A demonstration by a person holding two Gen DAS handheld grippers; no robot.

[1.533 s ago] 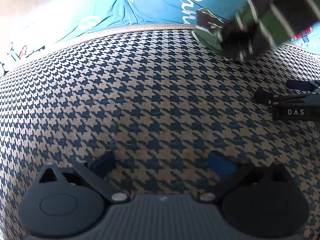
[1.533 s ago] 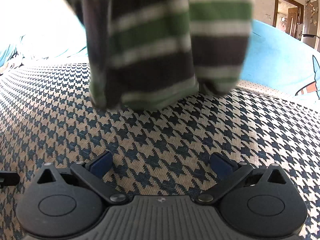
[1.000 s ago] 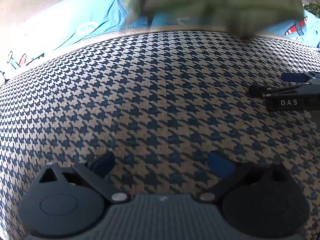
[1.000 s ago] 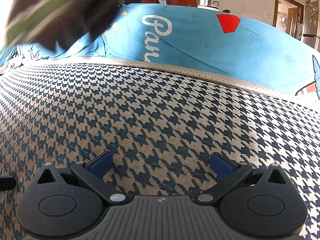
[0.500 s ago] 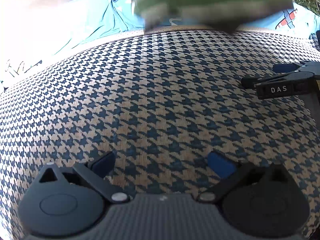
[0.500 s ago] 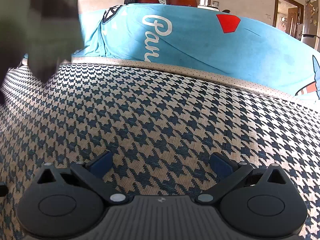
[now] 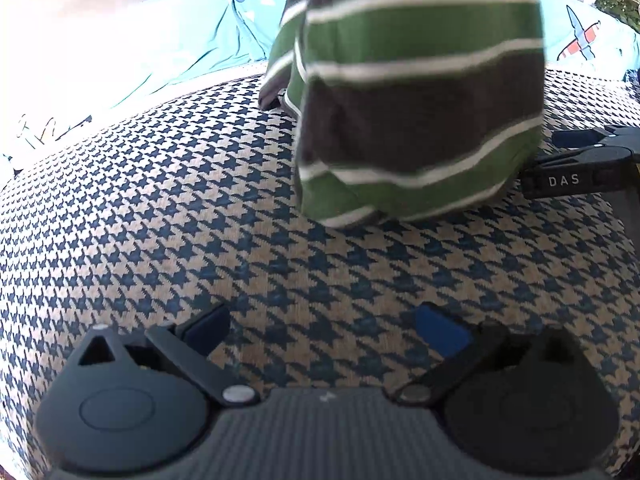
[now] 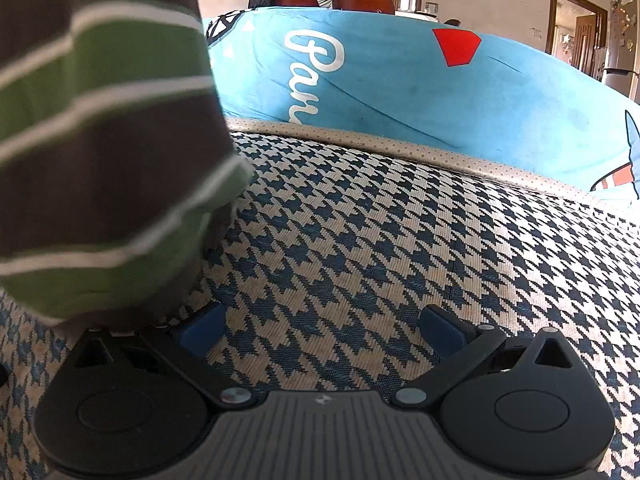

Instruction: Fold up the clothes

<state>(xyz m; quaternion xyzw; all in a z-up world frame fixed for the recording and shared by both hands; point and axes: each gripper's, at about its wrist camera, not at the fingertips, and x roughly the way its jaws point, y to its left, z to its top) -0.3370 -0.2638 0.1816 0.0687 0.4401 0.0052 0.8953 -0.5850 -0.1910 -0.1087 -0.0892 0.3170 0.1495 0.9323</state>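
In the left wrist view, the left gripper [image 7: 322, 326] sits low over a houndstooth cover [image 7: 160, 208] in dark blue and beige, its jaws spread wide with nothing between them; the blue pads [image 7: 206, 326] rest close above the weave. Farther off and to the right of centre, a striped garment [image 7: 416, 92] in brown, green and thin white bands hangs down from above the frame, slightly blurred; its lower hem reaches the cover or hangs just over it, and which one I cannot tell. Beyond it, along the far edge, lies a light blue printed sheet [image 7: 192, 36]; at the far right the other tool's black finger marked "DAS" [image 7: 568, 180] pokes in just beside the garment's hem.

In the right wrist view, the same striped garment [image 8: 100, 140] fills the near left, drooping right over the left finger of the right gripper [image 8: 320, 326] and hiding its tip edge; whether cloth touches the finger I cannot tell; the jaws stand wide apart and hold nothing. The houndstooth cover [image 8: 400, 240] spreads across the middle and right; behind it rises the blue printed sheet [image 8: 420, 80] with white script and a red patch; a doorway [image 8: 576, 28] shows at the far right.
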